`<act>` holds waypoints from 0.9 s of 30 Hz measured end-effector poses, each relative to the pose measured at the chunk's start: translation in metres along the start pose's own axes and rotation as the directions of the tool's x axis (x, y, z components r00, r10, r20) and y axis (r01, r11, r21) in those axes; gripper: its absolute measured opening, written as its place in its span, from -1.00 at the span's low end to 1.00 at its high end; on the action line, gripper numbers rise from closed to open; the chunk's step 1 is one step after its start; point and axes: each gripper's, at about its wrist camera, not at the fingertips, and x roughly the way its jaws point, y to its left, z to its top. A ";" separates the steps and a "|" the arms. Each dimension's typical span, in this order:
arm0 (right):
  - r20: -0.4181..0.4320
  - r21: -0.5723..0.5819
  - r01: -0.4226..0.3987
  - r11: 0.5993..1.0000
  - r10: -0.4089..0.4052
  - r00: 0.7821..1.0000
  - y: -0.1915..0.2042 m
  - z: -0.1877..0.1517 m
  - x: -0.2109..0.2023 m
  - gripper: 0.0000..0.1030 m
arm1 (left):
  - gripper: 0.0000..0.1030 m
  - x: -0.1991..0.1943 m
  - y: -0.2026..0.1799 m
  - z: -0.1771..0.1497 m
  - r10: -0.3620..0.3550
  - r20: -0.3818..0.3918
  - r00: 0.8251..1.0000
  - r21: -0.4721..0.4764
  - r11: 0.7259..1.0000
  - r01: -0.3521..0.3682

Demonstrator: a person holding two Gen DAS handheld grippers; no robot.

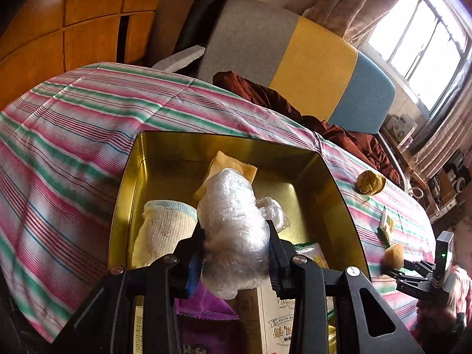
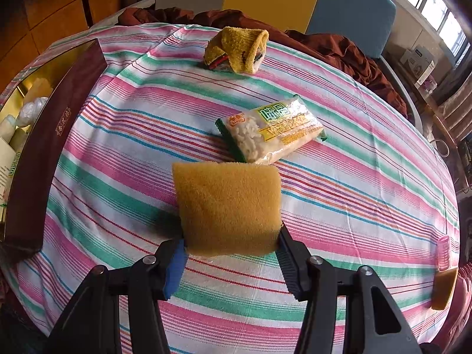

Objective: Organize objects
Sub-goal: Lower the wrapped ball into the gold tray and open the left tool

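My left gripper is shut on a crumpled clear plastic bag, held over the open gold tin box. Inside the box lie a cream knitted sock, a yellow cloth, a purple packet and a white carton. My right gripper is shut on a yellow sponge, held just above the striped tablecloth. Beyond the sponge lie a clear snack packet with green print and a rolled yellow sock. The box's dark red outer wall stands at the left in the right wrist view.
A striped cloth covers the table. A brown garment and a grey, yellow and blue chair back stand behind it. A pink hair roller and a brown block lie near the right edge. Wooden cabinets are at left, a window at right.
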 end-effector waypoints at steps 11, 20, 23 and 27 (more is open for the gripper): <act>0.002 -0.009 0.002 1.000 -0.002 1.000 0.001 -0.003 -0.002 0.09 | -0.20 0.035 -0.004 0.005 0.051 -0.047 0.998 0.026 0.998 -0.050; 0.003 -0.016 0.006 1.000 -0.006 1.000 0.002 -0.006 -0.004 0.09 | 0.03 0.024 -0.001 -0.007 0.092 -0.029 0.995 0.024 0.996 -0.091; 0.004 -0.020 0.009 1.000 -0.009 1.000 0.004 -0.005 -0.004 0.09 | 0.17 0.006 -0.005 -0.014 0.114 0.012 0.993 0.038 0.993 -0.114; 0.006 -0.024 0.013 1.000 -0.013 1.000 0.005 -0.007 -0.006 0.09 | 0.28 -0.021 -0.015 -0.027 0.133 0.075 0.988 0.069 0.988 -0.138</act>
